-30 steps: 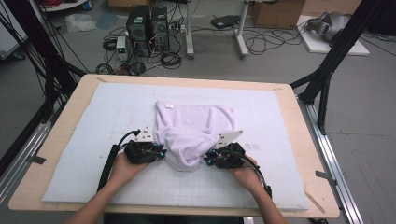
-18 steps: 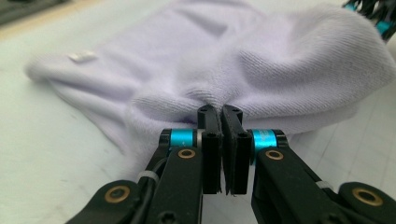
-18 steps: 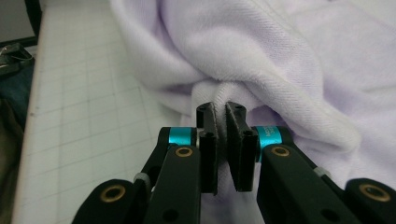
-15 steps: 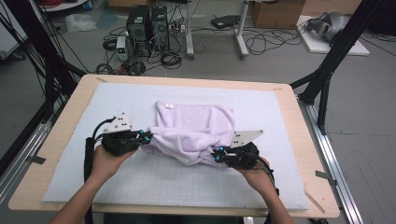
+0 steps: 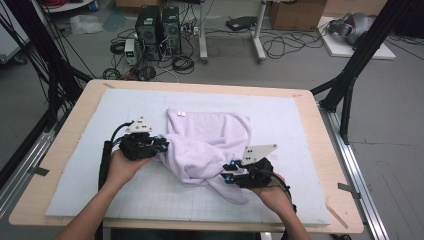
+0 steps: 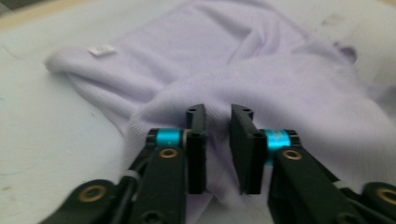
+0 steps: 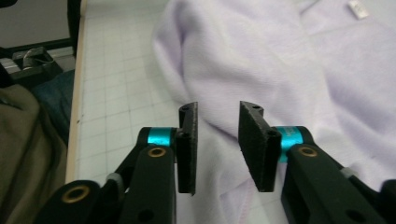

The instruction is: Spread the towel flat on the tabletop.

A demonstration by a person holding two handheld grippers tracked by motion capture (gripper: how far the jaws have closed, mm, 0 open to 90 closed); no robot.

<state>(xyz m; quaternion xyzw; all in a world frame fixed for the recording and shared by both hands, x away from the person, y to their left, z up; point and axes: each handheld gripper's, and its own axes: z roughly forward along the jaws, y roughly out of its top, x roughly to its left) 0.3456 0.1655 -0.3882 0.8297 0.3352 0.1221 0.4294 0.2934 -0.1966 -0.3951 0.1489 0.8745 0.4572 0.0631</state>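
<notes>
A pale lilac cloth [image 5: 207, 145] lies crumpled at the middle of the grey mat [image 5: 300, 120]. The left gripper [image 5: 162, 146], at the cloth's nine o'clock edge, and the right gripper [image 5: 227, 172], at its five o'clock, have just been opening; both are released, with cloth below their parted jaws

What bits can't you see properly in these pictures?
- White tag on the lilac cloth: too small to read, high view; blurred in the left gripper view.
- Cloth's underside: hidden by its own folds.
- Person's arms: cut off by the high view's bottom edge.
</notes>
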